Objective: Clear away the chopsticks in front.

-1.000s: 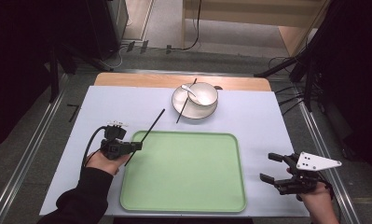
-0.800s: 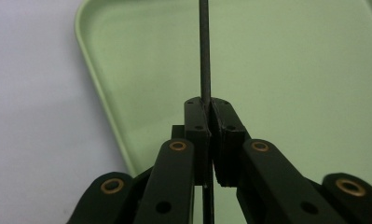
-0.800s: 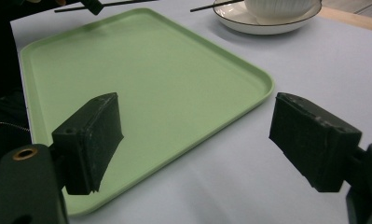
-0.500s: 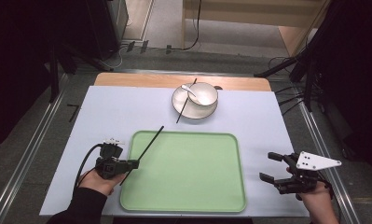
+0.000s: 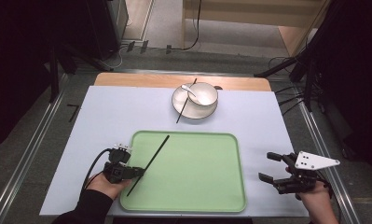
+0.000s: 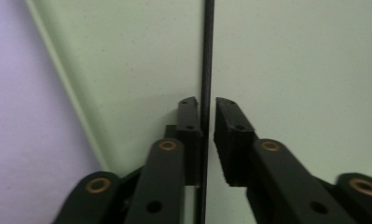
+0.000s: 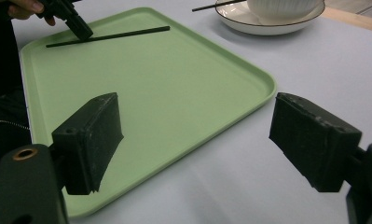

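We are letting go of the chopstick [image 5: 148, 164], now lying on the tray [image 5: 193, 205] near its left edge, as the left gripper [image 5: 136, 171] fingers have just been parting narrowly around it, while the right gripper [image 5: 267, 171] waits wide open; next we back off and fetch the other chopstick [image 5: 185, 102] from the plate [image 5: 180, 108].

1. High view: table [image 5: 127, 107] evenly lit from above, surroundings v. dark; shadows soft, faint.
2. Left gripper view: dim, soft focus, esp. near jaws.
3. Right gripper view: brighter; near jaws blurred, tray [image 7: 174, 93] has mild sheen.
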{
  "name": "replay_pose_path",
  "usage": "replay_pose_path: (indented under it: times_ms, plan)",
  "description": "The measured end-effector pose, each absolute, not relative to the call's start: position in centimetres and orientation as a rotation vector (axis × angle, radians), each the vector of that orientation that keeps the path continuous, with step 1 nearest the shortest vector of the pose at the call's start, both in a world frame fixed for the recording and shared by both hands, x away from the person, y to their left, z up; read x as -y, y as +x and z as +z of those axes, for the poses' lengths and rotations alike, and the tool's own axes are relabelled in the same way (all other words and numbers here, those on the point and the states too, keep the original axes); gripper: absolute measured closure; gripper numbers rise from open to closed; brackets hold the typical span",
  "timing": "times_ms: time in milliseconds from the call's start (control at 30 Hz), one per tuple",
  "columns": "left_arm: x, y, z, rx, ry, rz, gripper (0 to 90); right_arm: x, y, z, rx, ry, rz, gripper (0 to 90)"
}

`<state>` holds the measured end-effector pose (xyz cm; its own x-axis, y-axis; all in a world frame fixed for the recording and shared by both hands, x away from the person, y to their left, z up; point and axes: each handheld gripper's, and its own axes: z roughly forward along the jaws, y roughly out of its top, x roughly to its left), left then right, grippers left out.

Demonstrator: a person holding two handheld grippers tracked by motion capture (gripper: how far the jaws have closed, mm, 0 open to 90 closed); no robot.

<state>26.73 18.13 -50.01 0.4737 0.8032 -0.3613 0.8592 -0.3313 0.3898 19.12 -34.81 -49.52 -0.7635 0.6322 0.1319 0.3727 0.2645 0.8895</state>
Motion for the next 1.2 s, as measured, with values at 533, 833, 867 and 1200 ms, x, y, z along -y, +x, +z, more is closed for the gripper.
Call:
replay_pose_path:
  times_ms: [533, 833, 867, 1200]
  plan:
    - [-16.6, 31.9, -48.9, -1.194, 2.137, -0.088, 35.9, 34.9, 19.1, -49.6, -2.289, 0.934, 1.497, 17.3]
    - [-13.9, 35.6, -47.8, -1.144, 2.154, -0.054, 34.2, 35.0, 19.1, -49.5, -2.280, 0.936, 1.505, 17.3]
    - [-13.7, 36.0, -47.6, -1.147, 2.148, -0.048, 34.0, 35.0, 19.1, -49.6, -2.283, 0.931, 1.502, 17.3]
    - [-11.2, 39.4, -45.5, -1.086, 2.127, -0.031, 31.7, 35.0, 19.1, -49.6, -2.285, 0.939, 1.502, 17.4]
